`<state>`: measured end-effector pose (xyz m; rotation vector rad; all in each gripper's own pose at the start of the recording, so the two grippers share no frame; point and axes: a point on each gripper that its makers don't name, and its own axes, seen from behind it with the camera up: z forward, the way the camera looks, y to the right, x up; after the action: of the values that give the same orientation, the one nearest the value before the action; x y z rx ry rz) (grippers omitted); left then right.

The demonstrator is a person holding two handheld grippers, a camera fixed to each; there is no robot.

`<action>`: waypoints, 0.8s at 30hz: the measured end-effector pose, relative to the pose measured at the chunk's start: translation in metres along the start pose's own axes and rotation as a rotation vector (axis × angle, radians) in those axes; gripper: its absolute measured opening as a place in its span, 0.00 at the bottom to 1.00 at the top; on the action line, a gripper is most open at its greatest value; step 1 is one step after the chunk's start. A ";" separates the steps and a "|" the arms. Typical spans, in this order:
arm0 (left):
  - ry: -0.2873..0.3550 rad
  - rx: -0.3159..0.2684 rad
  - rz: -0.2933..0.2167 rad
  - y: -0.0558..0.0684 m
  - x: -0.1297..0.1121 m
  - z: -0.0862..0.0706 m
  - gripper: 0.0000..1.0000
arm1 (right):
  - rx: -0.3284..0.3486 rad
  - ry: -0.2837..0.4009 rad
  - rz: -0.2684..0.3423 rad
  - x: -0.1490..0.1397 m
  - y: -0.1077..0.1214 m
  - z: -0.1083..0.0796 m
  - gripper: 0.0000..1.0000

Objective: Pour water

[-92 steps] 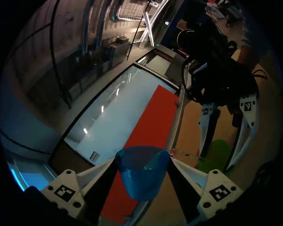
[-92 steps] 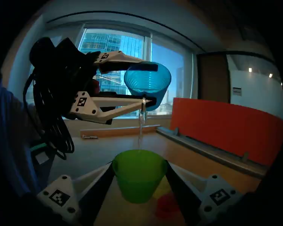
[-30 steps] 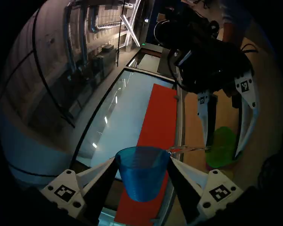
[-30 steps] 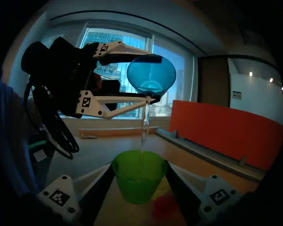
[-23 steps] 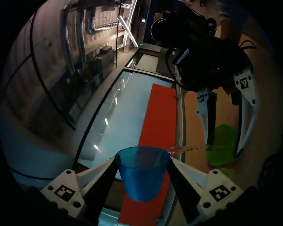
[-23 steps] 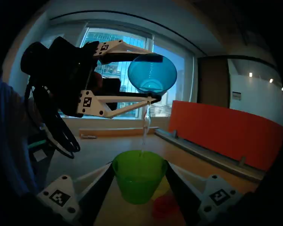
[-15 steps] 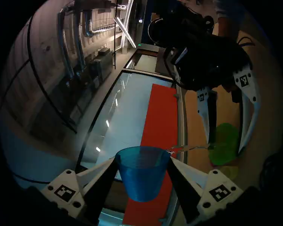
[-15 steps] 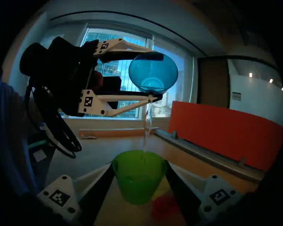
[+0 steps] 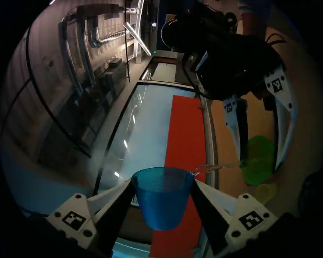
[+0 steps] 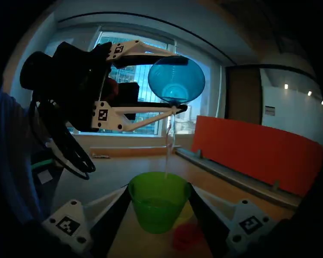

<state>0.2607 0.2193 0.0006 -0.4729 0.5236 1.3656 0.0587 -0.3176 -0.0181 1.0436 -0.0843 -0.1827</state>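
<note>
My left gripper [image 9: 163,202] is shut on a blue cup [image 9: 163,197], tipped on its side high above the table. In the right gripper view that blue cup [image 10: 176,81] shows its mouth, held by the left gripper [image 10: 172,82], and a thin stream of water [image 10: 169,142] falls from its rim. My right gripper [image 10: 159,210] is shut on a green cup [image 10: 159,205], upright below the stream, with water inside. In the left gripper view the green cup [image 9: 258,160] sits between the right gripper's white fingers [image 9: 286,118].
A wooden table [image 10: 118,172] runs beneath, with a red cup [image 10: 186,236] and a yellow cup [image 10: 187,211] just behind the green one. An orange partition [image 10: 265,146] stands at the right. Large windows [image 10: 131,81] are behind. A sleeve [image 10: 10,163] is at the left.
The blue cup has tipped further, its mouth turning more towards the right gripper's camera, and has drifted slightly right. Water keeps falling; the level in the green cup has risen.
</note>
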 end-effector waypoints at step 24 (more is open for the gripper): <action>0.009 0.019 0.146 -0.005 0.008 -0.002 0.87 | -0.004 0.007 0.001 0.001 0.000 0.002 0.93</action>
<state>0.2670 0.2237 -0.0059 -0.4326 0.5874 1.4973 0.0590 -0.3199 -0.0172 1.0405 -0.0777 -0.1783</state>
